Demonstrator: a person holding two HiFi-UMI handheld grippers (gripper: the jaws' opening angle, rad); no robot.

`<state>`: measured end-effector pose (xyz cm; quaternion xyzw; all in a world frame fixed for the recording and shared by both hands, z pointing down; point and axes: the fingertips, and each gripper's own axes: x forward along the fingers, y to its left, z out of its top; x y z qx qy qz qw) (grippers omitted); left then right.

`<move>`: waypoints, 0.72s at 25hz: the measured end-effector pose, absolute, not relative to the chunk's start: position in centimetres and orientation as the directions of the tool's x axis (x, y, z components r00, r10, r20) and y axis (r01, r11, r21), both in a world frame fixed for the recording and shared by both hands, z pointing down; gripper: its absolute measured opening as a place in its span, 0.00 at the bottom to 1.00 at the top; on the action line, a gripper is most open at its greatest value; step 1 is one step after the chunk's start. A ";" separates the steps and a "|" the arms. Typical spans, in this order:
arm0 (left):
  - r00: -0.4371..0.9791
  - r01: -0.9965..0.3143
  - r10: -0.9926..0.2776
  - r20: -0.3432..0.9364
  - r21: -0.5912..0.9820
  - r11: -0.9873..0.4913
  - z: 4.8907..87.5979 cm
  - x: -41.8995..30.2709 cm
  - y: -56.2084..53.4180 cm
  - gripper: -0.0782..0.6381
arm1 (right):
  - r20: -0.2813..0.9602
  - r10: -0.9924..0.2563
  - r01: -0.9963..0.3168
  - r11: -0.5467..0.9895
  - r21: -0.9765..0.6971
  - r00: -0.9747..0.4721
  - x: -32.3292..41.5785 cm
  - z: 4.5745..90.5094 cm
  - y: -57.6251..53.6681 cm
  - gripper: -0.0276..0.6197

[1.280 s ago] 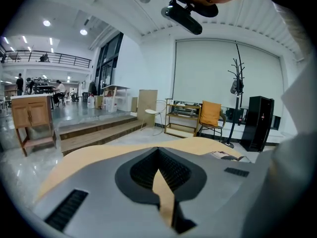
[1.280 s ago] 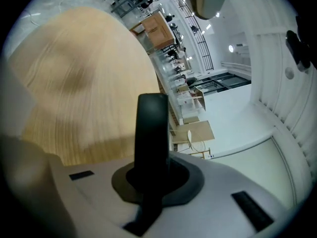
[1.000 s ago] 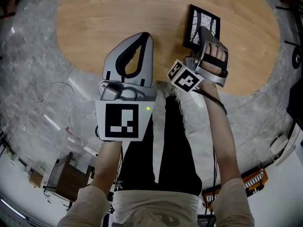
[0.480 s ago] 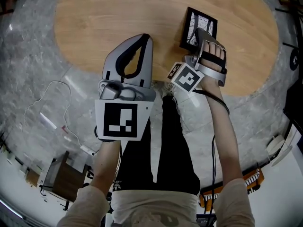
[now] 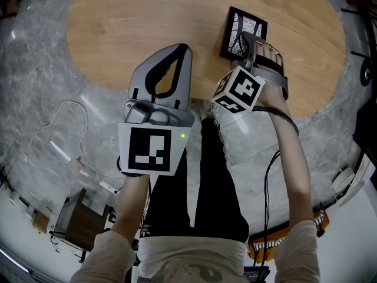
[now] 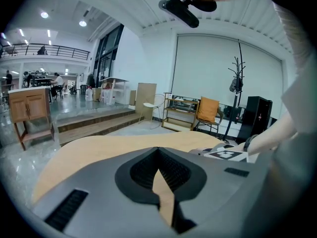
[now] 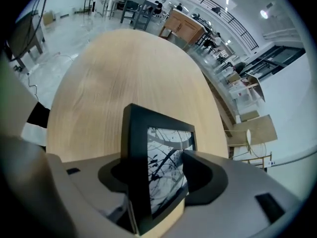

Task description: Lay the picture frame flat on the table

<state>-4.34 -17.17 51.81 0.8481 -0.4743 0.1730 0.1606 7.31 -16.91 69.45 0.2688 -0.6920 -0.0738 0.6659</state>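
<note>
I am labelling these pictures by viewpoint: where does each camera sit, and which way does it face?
Head view: on the person's head, facing steeply down at the table; forearms, legs, left gripper and right gripper show.
Left gripper view: on that gripper, facing across the table; its closed fingers show.
Right gripper view: on that gripper, facing down at the picture frame between its fingers, which have just been opening.
Shared: the picture frame, in head and right gripper views.

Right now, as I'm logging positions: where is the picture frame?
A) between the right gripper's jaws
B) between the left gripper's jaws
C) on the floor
A: the right gripper view shows the picture frame between the jaws of the right gripper, which have just been opening.
</note>
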 end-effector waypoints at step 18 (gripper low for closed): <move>0.498 -0.859 -0.744 0.446 0.134 -0.494 51.8 -3.9 -17.2 0.12 | 0.975 -0.199 -0.264 0.950 0.166 -0.104 6.3 69.6 -15.6 0.59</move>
